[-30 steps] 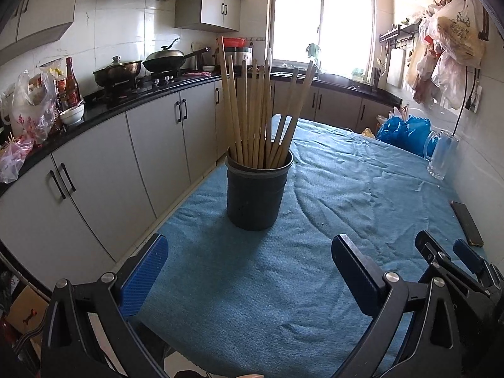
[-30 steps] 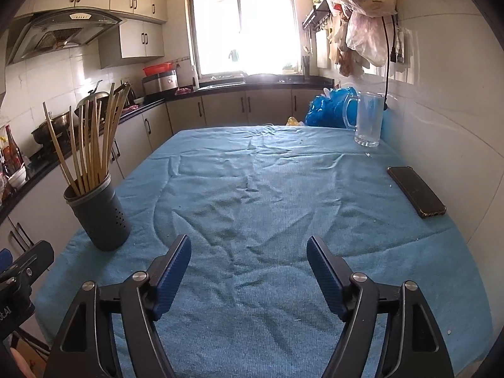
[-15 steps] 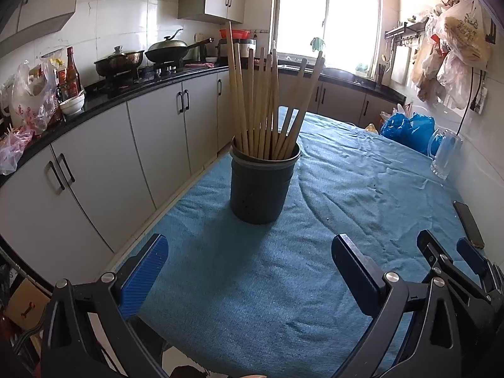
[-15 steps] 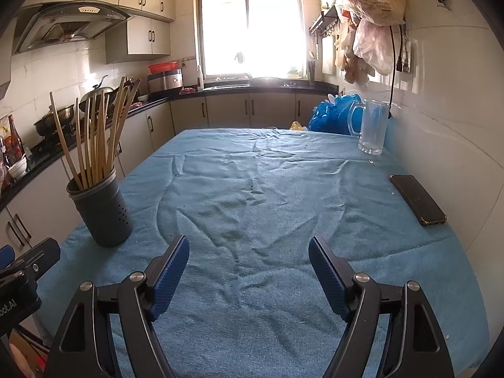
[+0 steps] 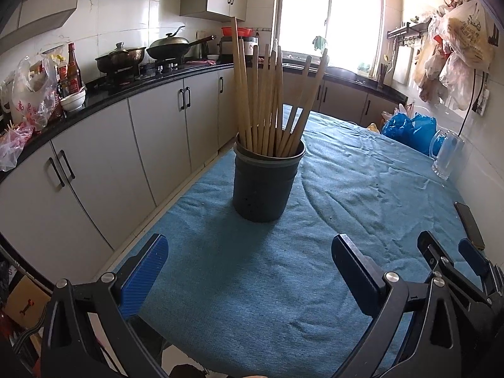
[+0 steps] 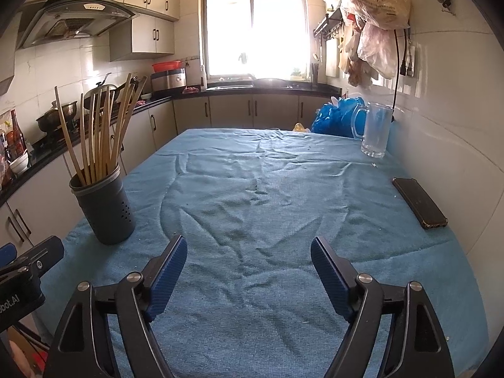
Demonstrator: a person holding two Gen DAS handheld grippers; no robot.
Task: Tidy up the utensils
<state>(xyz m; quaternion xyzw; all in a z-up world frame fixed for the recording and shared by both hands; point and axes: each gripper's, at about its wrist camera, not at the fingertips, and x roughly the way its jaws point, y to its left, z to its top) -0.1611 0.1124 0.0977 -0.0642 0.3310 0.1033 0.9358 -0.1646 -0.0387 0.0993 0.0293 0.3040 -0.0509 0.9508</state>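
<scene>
A dark grey utensil holder [image 5: 267, 186] stands on the blue tablecloth near the table's left edge, with several long wooden chopsticks [image 5: 271, 100] upright in it. My left gripper [image 5: 249, 252] hangs open just in front of the holder, nothing between its blue pads. In the right wrist view the same holder [image 6: 105, 208] and chopsticks [image 6: 100, 135] sit at the left. My right gripper [image 6: 249, 252] is open over bare cloth in the table's middle, holding nothing. Part of the right gripper [image 5: 456, 261] shows at the lower right of the left wrist view.
A black phone [image 6: 419, 203] lies near the wall on the right. A glass mug [image 6: 376, 129] and blue bags [image 6: 337, 116] stand at the far right. Kitchen cabinets [image 5: 126, 157] and a counter with pots run along the left of the table [image 6: 252, 189].
The view from both grippers has shifted slightly; the holder sits a little higher and closer in frame. Both grippers stay open and empty.
</scene>
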